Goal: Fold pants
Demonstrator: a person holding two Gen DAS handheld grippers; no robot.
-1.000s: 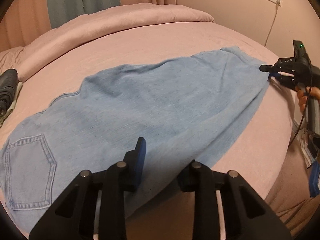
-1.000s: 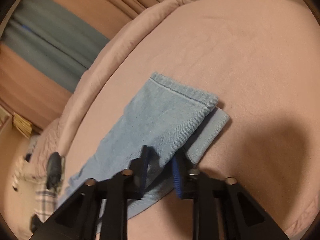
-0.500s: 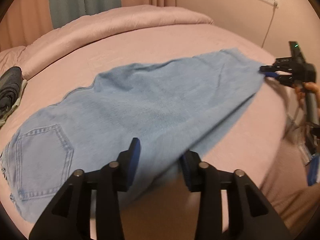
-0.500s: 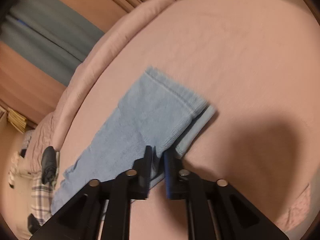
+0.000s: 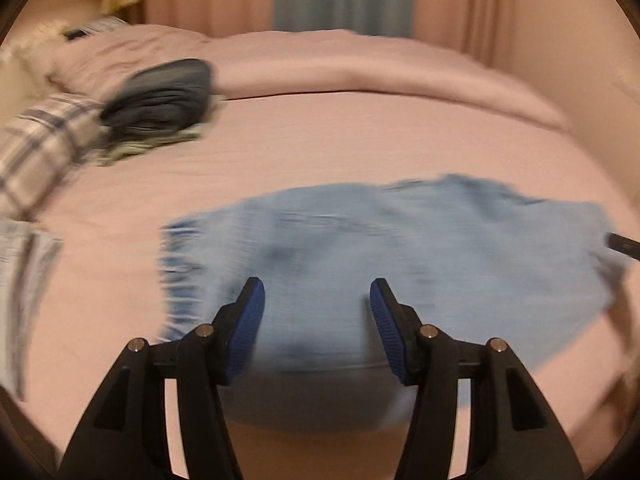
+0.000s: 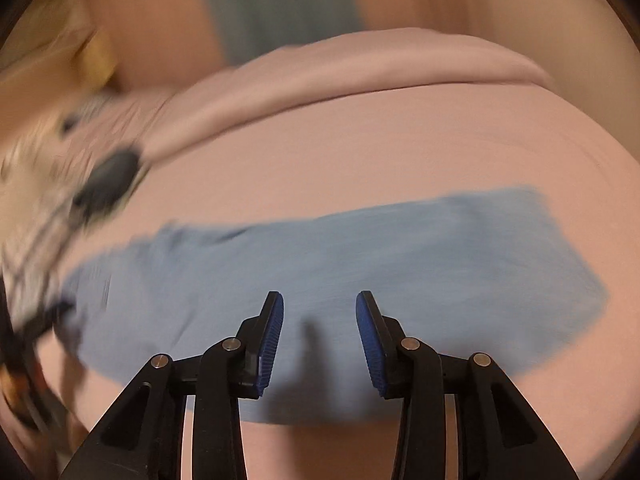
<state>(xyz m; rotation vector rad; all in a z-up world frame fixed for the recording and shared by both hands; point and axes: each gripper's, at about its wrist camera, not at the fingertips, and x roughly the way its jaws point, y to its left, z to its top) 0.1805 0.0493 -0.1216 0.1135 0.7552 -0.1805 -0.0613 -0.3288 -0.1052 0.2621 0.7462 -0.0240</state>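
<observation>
Pants (image 5: 400, 256), light blue denim, lie flat across the pink bed (image 5: 320, 144), near its front edge; both views blurred. Left gripper (image 5: 317, 316) hangs over the cloth, jaws apart, just been closing a little, nothing pinched between the pads. Right gripper (image 6: 320, 330) likewise above the pants, jaws apart and just been opening, empty. Dark folded clothes (image 5: 160, 96) sit far left on the bed.

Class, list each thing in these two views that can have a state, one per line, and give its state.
Jeans: lying flat across the bed, held by neither gripper.
Left gripper: open, jaws just narrowed a little, nothing clamped.
Right gripper: open, jaws just opening, nothing clamped.
Dark clothes: piled at the far left of the bed.
Bed: covered by a pink sheet.
</observation>
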